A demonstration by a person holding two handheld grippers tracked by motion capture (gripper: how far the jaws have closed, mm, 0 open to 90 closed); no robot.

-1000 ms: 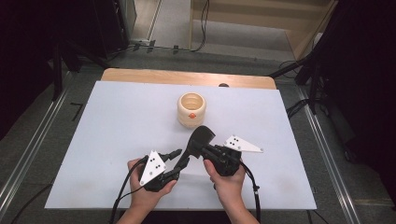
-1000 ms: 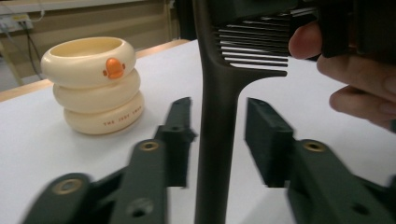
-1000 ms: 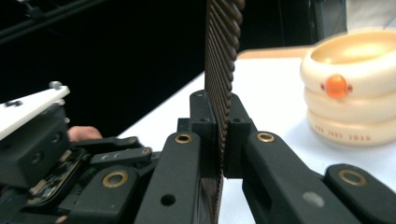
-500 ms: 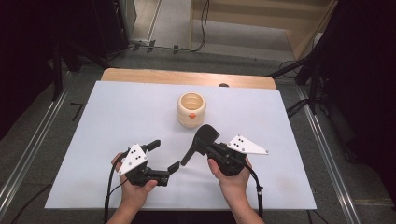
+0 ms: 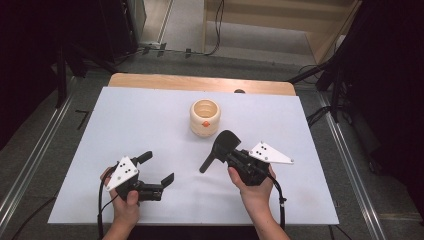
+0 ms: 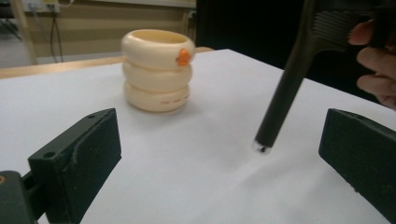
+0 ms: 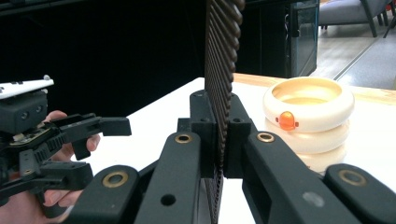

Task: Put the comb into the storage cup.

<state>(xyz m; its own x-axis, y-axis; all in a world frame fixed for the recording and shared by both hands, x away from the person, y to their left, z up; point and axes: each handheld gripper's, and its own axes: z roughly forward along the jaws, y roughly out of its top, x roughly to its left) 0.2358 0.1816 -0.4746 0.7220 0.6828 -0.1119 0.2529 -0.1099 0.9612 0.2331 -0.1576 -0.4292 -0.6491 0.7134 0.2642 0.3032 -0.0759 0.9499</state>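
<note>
Two grippers work the counter [image 5: 150,115]: the right gripper [image 5: 239,159] clamps a black spatula [image 5: 220,149], perhaps slotted, at five o'clock from the cream holder [image 5: 205,117]. The left gripper [image 5: 156,168], at eight o'clock, has just spread its jaws wide, empty. Gripped by its blade, the spatula could twist and miss the holder's mouth.

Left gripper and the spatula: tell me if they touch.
Apart. In the left gripper view the left gripper stands open, and the spatula handle hangs between the jaws with white table either side.

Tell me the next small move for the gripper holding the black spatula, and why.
Probably swing the right gripper toward the cream holder: its jaws pinch the black spatula by the slotted blade, the left gripper has just opened and stands apart, and the holder's mouth is open.
</note>
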